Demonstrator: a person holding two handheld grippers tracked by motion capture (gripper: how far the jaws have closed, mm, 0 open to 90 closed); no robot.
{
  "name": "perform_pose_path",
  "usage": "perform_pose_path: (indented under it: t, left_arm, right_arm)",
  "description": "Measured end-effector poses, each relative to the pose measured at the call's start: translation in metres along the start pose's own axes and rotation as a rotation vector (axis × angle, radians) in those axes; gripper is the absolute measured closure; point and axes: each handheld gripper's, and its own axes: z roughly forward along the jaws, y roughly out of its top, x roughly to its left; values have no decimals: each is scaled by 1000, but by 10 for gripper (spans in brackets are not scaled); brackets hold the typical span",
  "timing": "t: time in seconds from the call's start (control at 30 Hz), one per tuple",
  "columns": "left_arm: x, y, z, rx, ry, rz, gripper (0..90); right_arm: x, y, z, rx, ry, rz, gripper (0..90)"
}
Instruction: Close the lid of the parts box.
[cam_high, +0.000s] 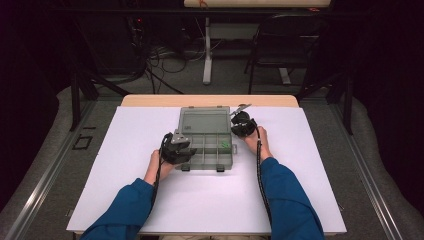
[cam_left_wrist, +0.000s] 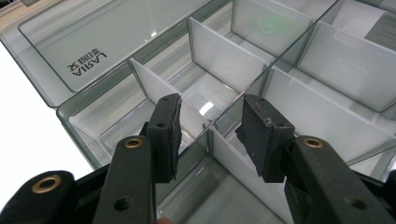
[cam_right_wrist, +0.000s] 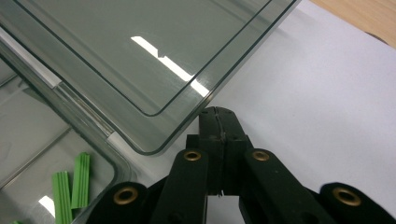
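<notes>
A clear grey organizer box (cam_high: 202, 159) lies open on the white mat, its lid (cam_high: 205, 120) folded flat toward the far side. My left gripper (cam_high: 184, 146) hovers over the box's left compartments. In the left gripper view it (cam_left_wrist: 210, 135) stands open, with a thin clear divider (cam_left_wrist: 219, 60) running between the pads and neither pad touching it. My right gripper (cam_high: 237, 121) sits at the lid's right corner. In the right gripper view it (cam_right_wrist: 217, 116) is shut with nothing between the pads, right beside the lid's rounded corner (cam_right_wrist: 154, 147). Green ribbed pieces (cam_right_wrist: 70, 186) lie in a right compartment (cam_high: 224, 145).
The white mat (cam_high: 210, 200) covers the wooden table (cam_high: 210, 100) and has free room all around the box. Behind the table stand a black chair (cam_high: 285, 40) and another table's leg (cam_high: 207, 50), with cables (cam_high: 165, 55) on the floor.
</notes>
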Motion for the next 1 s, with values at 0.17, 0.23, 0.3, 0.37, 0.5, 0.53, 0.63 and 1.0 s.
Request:
perform_pose_path:
  t: [0.17,0.23,0.3,0.37,0.5,0.53,0.63,1.0]
  left_arm:
    - [0,0,0,-3,-1,-3,586]
    - [0,0,0,-3,-1,-3,586]
    - [0,0,0,-3,-1,-3,586]
    - [0,0,0,-3,-1,-4,586]
    - [0,0,0,-3,0,-4,586]
    - [0,0,0,-3,-1,-4,586]
    - [0,0,0,-3,0,-4,586]
    - [0,0,0,-4,-1,-8,586]
  right_arm:
    - [-1,0,-2,-20,-2,1,900]
    - [-1,1,-4,-31,-1,4,900]
    - [-1,1,-5,-39,-3,4,900]
    - [-1,1,-7,-53,-2,10,900]
    - [-1,2,-10,-72,-5,5,900]
    - [-1,2,-10,-81,-6,8,900]
    - [-2,2,-13,-97,-5,-2,900]
    - [-1,4,-20,-140,-10,-11,900]
